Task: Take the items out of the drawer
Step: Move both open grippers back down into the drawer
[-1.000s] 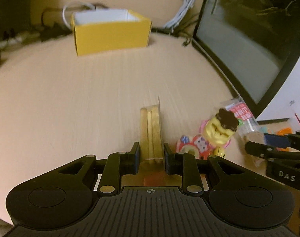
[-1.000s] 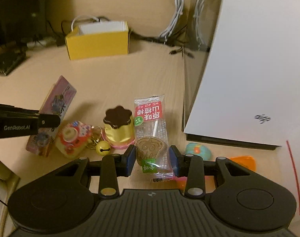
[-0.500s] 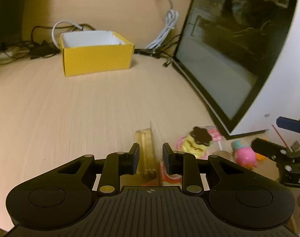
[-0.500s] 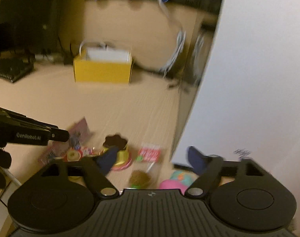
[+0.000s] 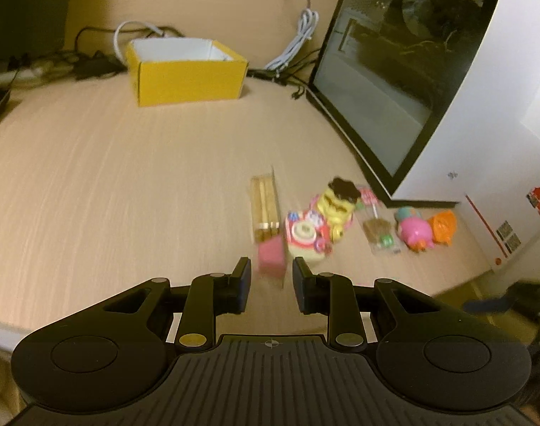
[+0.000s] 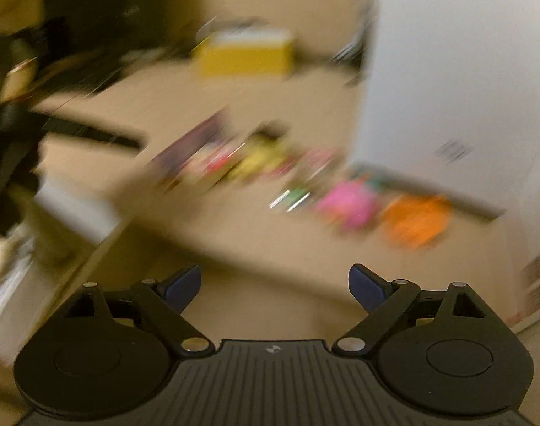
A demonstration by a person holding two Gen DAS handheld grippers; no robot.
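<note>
My left gripper (image 5: 271,282) hangs above the near edge of the wooden desk (image 5: 128,184), jaws a narrow gap apart and holding nothing. A packet of biscuit sticks (image 5: 264,209) lies on the desk just beyond its tips, pink end nearest. To the right sit a pink-and-white toy (image 5: 303,238), a yellow pudding toy (image 5: 337,202), a wrapped lollipop (image 5: 376,227), a pink toy (image 5: 414,232) and an orange piece (image 5: 442,227). The right wrist view is badly blurred. My right gripper (image 6: 275,285) stands wide open and empty, well back from the pink toy (image 6: 348,206). No drawer shows clearly.
A yellow open box (image 5: 186,74) stands at the back of the desk, with cables behind it. A white computer case (image 5: 483,106) with a dark glass side walls off the right. The left half of the desk is bare wood.
The left gripper let go of the biscuit packet and drew back and up. The right gripper released the lollipop, opened wide and is swinging back fast.
</note>
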